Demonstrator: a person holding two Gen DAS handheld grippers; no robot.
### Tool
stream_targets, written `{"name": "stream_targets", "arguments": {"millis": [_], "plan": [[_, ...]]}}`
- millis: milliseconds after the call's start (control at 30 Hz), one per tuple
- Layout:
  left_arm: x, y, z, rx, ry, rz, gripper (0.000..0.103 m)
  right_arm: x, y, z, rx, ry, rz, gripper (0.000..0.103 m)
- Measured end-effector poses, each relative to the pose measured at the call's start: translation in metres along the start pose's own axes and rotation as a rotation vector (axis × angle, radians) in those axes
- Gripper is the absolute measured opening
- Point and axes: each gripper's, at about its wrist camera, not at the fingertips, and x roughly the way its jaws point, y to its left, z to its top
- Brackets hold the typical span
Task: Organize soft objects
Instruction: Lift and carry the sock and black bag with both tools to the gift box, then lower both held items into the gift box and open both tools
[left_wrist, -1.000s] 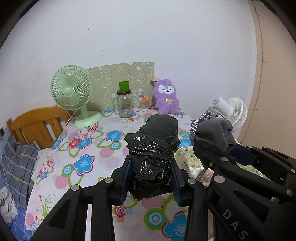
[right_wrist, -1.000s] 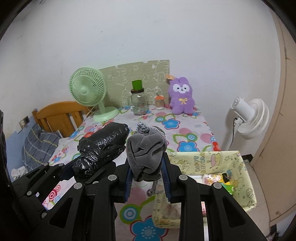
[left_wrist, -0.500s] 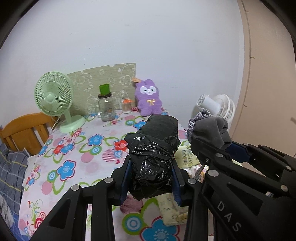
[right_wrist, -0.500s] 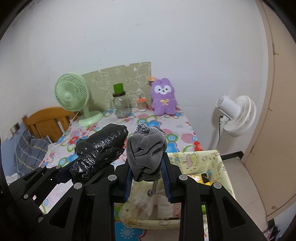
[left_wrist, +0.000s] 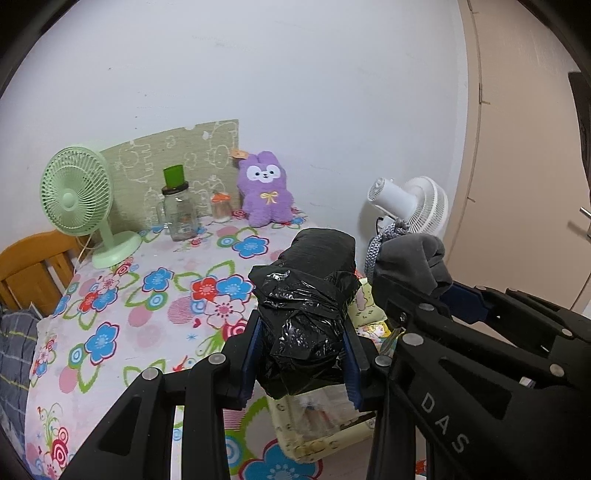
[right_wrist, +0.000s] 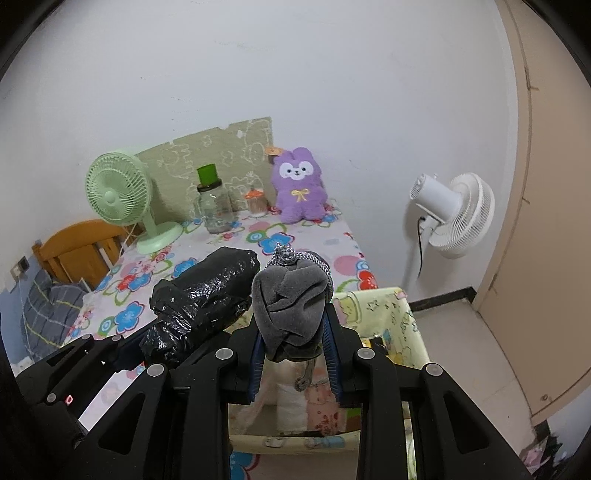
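My left gripper (left_wrist: 301, 350) is shut on a black plastic-wrapped roll (left_wrist: 306, 295), held above the table's right edge; the roll also shows in the right wrist view (right_wrist: 203, 302). My right gripper (right_wrist: 293, 347) is shut on a grey rolled cloth (right_wrist: 291, 306) with a grey knitted piece behind it, held over a yellow fabric basket (right_wrist: 399, 314). In the left wrist view the grey cloth (left_wrist: 413, 258) sits just right of the black roll, and the basket (left_wrist: 365, 306) lies below both. A purple plush bunny (left_wrist: 264, 195) sits at the table's back.
The flowered tablecloth (left_wrist: 147, 295) carries a green desk fan (left_wrist: 79, 199), a glass jar with a green lid (left_wrist: 177, 206) and a small jar (left_wrist: 221, 208) along the back wall. A white floor fan (right_wrist: 454, 214) stands right of the table. A wooden chair (right_wrist: 77, 247) is at the left.
Both grippers have swung to the right with their loads, from over the table to over the yellow basket at its right edge. Both stay shut.
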Motion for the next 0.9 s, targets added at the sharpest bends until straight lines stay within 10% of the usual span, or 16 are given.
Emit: {"name": "stream_targets", "arguments": {"millis": [900], "plan": [[0.074,-0.032,-0.017,0.028,0.161,-0.067,0.045,0.048,-0.052,-0.026,0.086,0.134,-0.052,0.032]]}}
